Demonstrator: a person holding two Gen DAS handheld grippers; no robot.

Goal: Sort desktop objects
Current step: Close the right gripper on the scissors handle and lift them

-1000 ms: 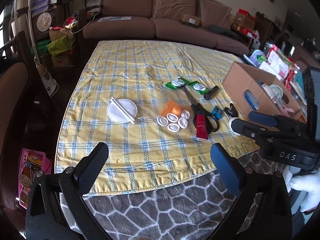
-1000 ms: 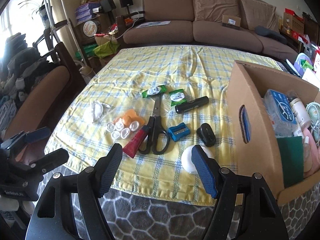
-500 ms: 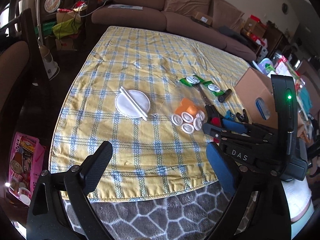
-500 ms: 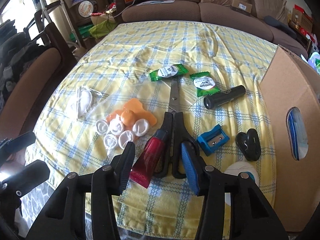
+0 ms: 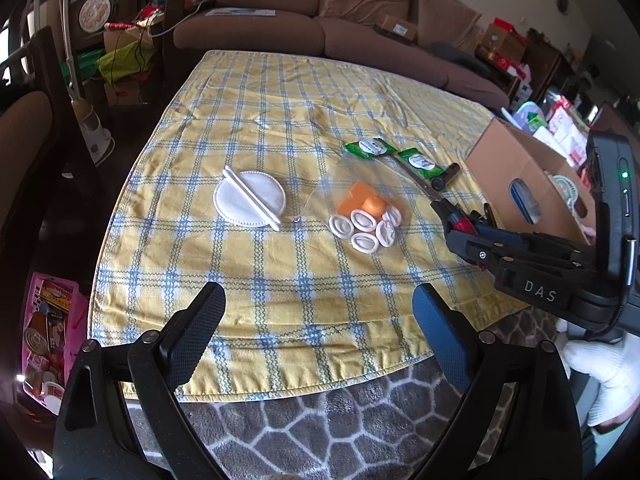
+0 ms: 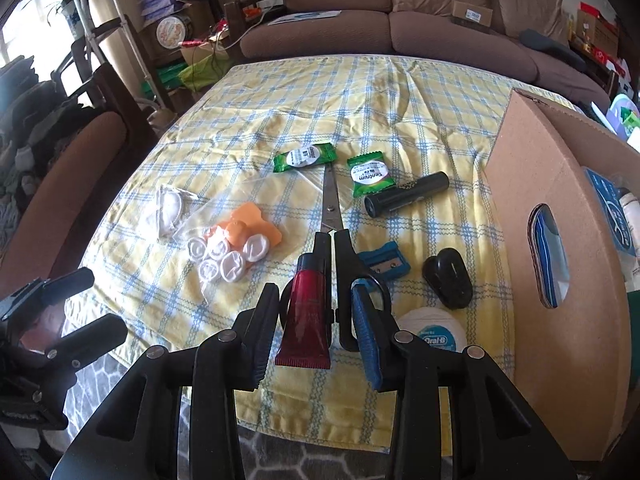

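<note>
My right gripper (image 6: 316,296) hovers low over the near edge of the yellow checked tablecloth (image 6: 400,92). Its jaws are closing around a red tube (image 6: 306,320) and the black handles of a pair of scissors (image 6: 330,208); both lie between the pads, and no firm press shows. In the left wrist view the right gripper (image 5: 460,224) covers these items. My left gripper (image 5: 320,304) stands wide open above the table's near edge with nothing between its fingers. A cardboard box (image 6: 532,184) holding several items stands at the right.
On the cloth lie a blue sharpener (image 6: 384,260), a black clip-like object (image 6: 448,276), a black cylinder (image 6: 404,192), two green packets (image 6: 306,157), a white floss case (image 6: 434,334), a bag of orange and white pieces (image 5: 366,220) and a white round pad (image 5: 250,198). A sofa stands behind.
My right gripper has moved forward and down over the red tube and scissors, and its jaws have narrowed around them. The left gripper has barely shifted.
</note>
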